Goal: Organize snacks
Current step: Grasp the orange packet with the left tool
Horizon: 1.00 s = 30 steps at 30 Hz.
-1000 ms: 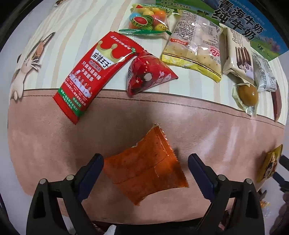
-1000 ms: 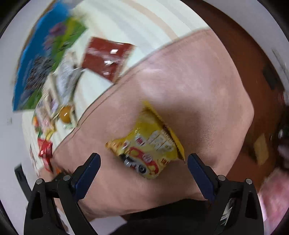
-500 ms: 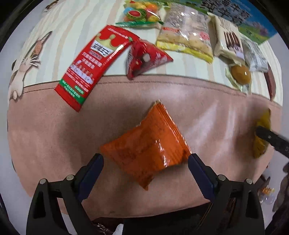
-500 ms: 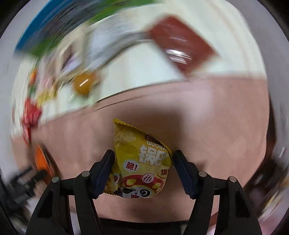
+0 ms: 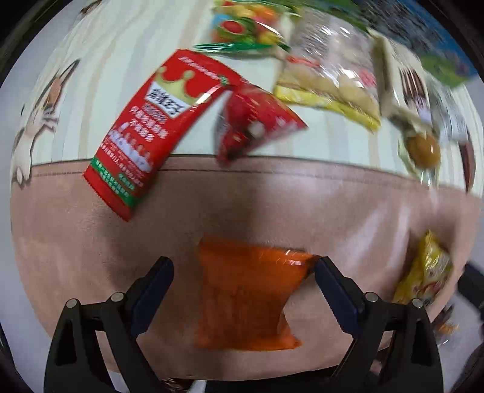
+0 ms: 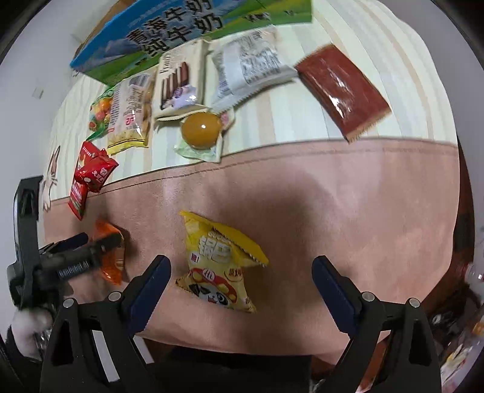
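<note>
An orange snack packet (image 5: 248,296) lies on the pink cloth (image 5: 75,248) between the fingers of my open left gripper (image 5: 243,272); its right corner reaches the right finger. It also shows in the right wrist view (image 6: 110,257), under the left gripper (image 6: 87,245). A yellow snack packet (image 6: 220,266) lies on the cloth between the fingers of my open right gripper (image 6: 242,269), nearer the left finger. It shows at the right edge of the left wrist view (image 5: 426,272).
A row of snacks lies on the striped mat (image 6: 302,115) behind: long red packet (image 5: 154,133), red triangular packet (image 5: 254,124), fruit candy bag (image 5: 242,27), clear yellow-edged bag (image 6: 130,115), chocolate stick packet (image 6: 178,81), egg (image 6: 201,130), grey packet (image 6: 251,63), dark red packet (image 6: 345,90). A milk carton box (image 6: 181,27) stands at the back.
The left gripper has closed in on the orange packet, which now lies between its fingers. The right gripper, half closed around the yellow packet before, is now wide open with the packet lying flat.
</note>
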Motion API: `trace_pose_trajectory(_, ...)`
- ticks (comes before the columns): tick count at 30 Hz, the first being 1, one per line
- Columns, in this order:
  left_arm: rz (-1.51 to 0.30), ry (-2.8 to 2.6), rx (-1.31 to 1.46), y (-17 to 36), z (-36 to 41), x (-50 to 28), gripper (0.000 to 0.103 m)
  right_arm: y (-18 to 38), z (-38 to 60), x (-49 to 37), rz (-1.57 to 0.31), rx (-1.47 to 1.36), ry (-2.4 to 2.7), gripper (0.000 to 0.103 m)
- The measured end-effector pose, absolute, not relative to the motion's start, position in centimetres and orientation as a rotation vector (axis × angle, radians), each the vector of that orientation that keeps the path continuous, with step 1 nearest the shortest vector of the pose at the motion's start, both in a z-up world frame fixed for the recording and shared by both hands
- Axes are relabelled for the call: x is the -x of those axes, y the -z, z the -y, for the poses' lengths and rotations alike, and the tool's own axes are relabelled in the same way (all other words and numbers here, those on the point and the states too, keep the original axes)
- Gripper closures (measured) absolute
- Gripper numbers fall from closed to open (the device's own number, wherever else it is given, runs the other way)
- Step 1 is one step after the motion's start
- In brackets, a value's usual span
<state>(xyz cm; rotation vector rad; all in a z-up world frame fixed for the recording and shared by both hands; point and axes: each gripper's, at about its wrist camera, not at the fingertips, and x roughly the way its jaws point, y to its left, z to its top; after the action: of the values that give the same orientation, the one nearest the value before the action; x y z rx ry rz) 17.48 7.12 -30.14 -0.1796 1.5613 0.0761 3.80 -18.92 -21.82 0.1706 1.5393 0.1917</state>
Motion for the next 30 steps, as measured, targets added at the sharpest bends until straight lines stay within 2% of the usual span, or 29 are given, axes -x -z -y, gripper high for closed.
trace_pose_trajectory(6, -1.573, -0.006, 0.219, 28.7, -7.5, -15.7, 0.008, 25.1, 17.3, -2.1, -1.586, -0.274, -0.148, 0.007)
trace_pose_trajectory(10, -1.621, 0.0, 0.262, 29.7, -7.0, -14.2, 0.008, 27.4, 16.6, -2.2, -1.613, -0.314, -0.099, 0.009)
trace_pose_trajectory(13, -1.632, -0.03, 0.299, 31.4, -7.1, -14.2, 0.008, 27.9, 15.9, -2.1, -1.599, -0.27, -0.084, 0.024)
trace_pose_trajectory(14, -1.632, -0.038, 0.317, 31.9, -7.1, -14.1, 0.012, 28.0, 15.8, -2.1, -1.593, -0.266, -0.083, 0.031)
trace_pose_trajectory(15, -1.627, -0.042, 0.334, 32.2, -7.1, -14.0, 0.031, 28.0, 15.9, -2.0, -1.587, -0.261, -0.077, 0.039)
trace_pose_trajectory(16, -1.631, -0.066, 0.328, 32.6, -7.2, -13.9, 0.05, 28.1, 15.9, -1.8, -1.581, -0.247, -0.072, 0.042)
trace_pose_trajectory(21, -1.601, -0.092, 0.325, 33.2, -7.0, -12.4, 0.057, 27.8, 16.0, -0.9, -1.561, -0.219, -0.086, 0.051)
trace_pose_trajectory(30, -1.543, -0.097, 0.28, 29.4, -5.5, -13.1, 0.059, 26.0, 16.1, 0.1, -1.537, -0.188, -0.155, 0.055)
